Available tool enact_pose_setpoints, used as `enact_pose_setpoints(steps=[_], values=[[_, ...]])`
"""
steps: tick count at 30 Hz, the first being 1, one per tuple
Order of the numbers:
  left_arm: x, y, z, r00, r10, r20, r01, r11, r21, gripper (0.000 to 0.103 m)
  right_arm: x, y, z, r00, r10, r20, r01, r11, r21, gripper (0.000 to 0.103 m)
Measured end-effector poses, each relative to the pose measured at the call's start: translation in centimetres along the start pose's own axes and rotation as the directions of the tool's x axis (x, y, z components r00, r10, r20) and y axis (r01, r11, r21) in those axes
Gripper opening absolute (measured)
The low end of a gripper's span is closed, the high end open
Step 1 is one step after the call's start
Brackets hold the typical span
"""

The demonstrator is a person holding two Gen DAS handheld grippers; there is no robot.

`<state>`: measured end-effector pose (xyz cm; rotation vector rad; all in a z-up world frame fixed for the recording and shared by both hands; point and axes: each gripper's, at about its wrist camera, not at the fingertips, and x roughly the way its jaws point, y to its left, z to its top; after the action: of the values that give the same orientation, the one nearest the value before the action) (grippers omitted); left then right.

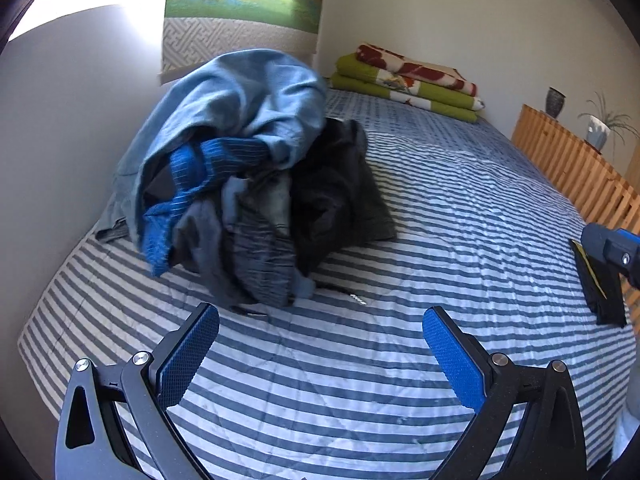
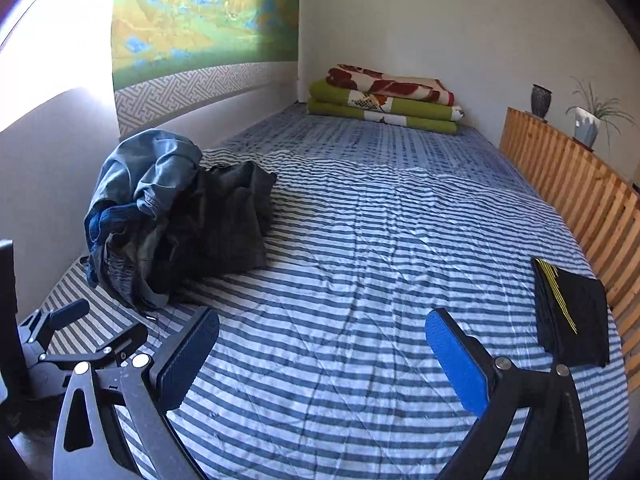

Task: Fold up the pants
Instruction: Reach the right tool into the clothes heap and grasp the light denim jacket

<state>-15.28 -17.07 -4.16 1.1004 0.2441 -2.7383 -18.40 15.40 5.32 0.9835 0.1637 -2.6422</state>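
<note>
both the left gripper [image 1: 320,320] and the right gripper [image 2: 322,322] have their jaws spread wide over the striped bedspread [image 1: 400,200], gripping nothing. the heap of pants [image 1: 240,184] lies ahead-left of the left jaws; folded black pants [image 2: 572,312] sit right of the right jaws.

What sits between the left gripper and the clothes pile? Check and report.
Nothing visible. The left gripper hangs open over bare striped bedspread, and the pile lies just ahead of its fingertips. The folded black garment and the right gripper are off to the right, clear of that path.
</note>
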Motion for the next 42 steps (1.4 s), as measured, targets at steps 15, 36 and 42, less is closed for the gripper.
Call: enact_pose_setpoints(steps=[15,36,42], values=[[0.1,13.3,1.9,0.994,0.106,0.030,-0.096,0.966,-0.239,0.103,12.3,13.8,13.6,0.977,0.199,-0.079,-0.202,0.979,-0.035,0.101],[0.7,16.2,1.1,0.993,0.119,0.001,-0.113,0.946,-0.305,0.103,16.8,26.6,19.7,0.963,0.207,-0.173,-0.233,0.961,-0.147,0.007],[-0.7,17.7,1.0,0.983,0.181,0.037,-0.159,0.928,-0.337,0.103,8.9,31.2,22.4,0.953,0.300,-0.048,-0.303,0.928,-0.218,0.004]])
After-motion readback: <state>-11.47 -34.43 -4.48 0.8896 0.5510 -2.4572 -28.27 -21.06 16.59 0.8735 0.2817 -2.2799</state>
